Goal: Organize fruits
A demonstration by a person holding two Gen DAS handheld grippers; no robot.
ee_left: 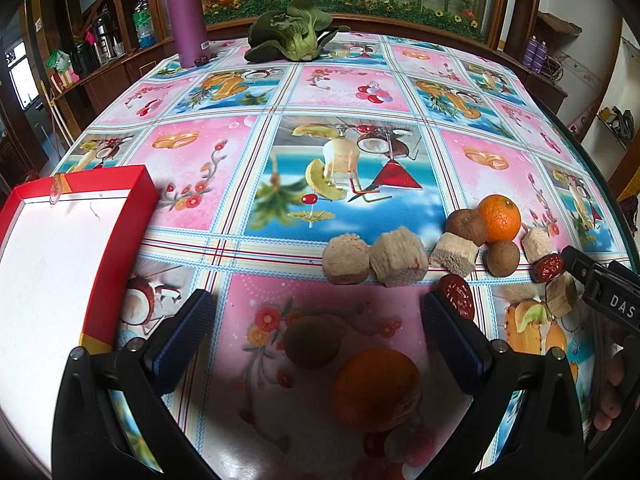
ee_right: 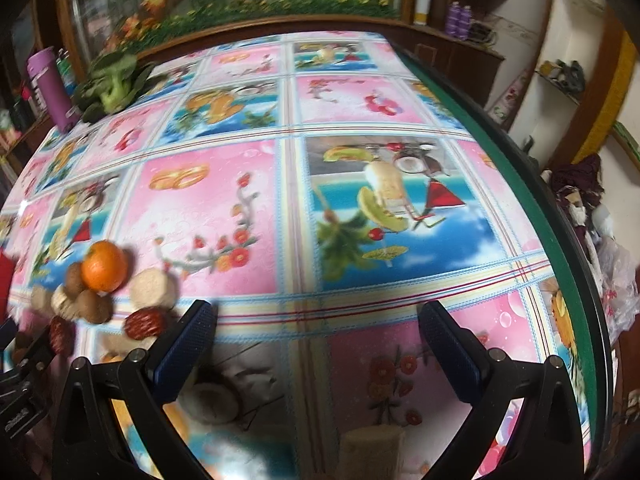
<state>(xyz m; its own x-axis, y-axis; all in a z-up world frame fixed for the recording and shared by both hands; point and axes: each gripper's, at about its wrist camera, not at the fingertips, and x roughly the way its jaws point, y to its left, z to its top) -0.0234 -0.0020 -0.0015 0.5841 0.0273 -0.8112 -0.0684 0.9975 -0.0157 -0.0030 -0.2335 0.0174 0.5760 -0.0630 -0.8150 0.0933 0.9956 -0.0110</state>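
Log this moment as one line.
left gripper: open, over round orange fruit | right gripper: open, empty | red-rimmed white box: empty

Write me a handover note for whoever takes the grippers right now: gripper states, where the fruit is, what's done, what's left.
Left gripper: open, empty, over a near orange and a kiwi.
Right gripper: open, empty, over bare tablecloth.
Red box at left: nothing inside in the part that shows.
Cluster right of centre: far orange, brown fruits, red dates, pale cakes.
Done: nothing boxed, as far as visible. Left: every fruit, likely starting with the near orange.
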